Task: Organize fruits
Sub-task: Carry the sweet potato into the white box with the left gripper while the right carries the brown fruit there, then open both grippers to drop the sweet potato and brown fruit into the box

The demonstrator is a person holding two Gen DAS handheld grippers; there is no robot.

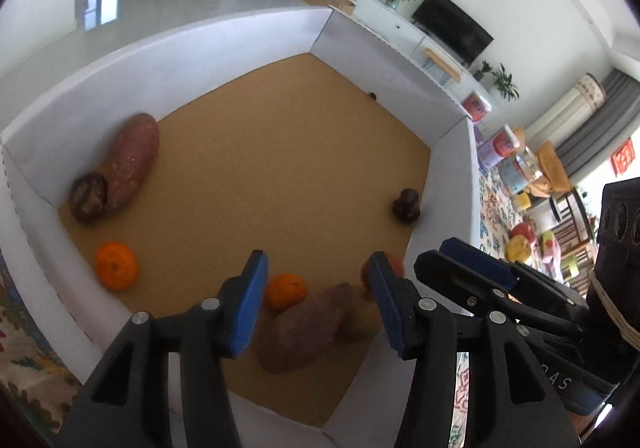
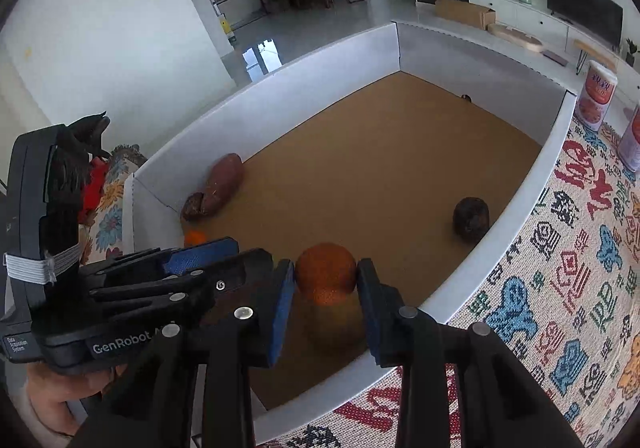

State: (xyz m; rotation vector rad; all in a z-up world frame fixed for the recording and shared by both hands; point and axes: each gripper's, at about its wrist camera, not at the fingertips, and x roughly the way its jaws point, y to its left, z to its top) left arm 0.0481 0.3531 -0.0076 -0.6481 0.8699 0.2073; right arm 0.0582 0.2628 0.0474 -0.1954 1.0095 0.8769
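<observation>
A white-walled box (image 1: pixel 240 48) with a cork floor holds the produce. My left gripper (image 1: pixel 316 288) is open above a sweet potato (image 1: pixel 308 328) on the floor, with an orange (image 1: pixel 286 290) just beyond it. Another orange (image 1: pixel 117 265), a second sweet potato (image 1: pixel 132 160) and a dark round fruit (image 1: pixel 89 197) lie along the left wall. A further dark fruit (image 1: pixel 407 205) sits by the right wall. My right gripper (image 2: pixel 326 288) has both blue pads against an orange (image 2: pixel 326 280), held over the box's near right corner with a shadow beneath it.
A patterned cloth (image 2: pixel 560 288) covers the table right of the box, with cans (image 2: pixel 598 96) standing on it at the back. The box wall (image 2: pixel 500 232) rises between the cloth and the cork floor. A hand (image 2: pixel 60 396) grips the left tool.
</observation>
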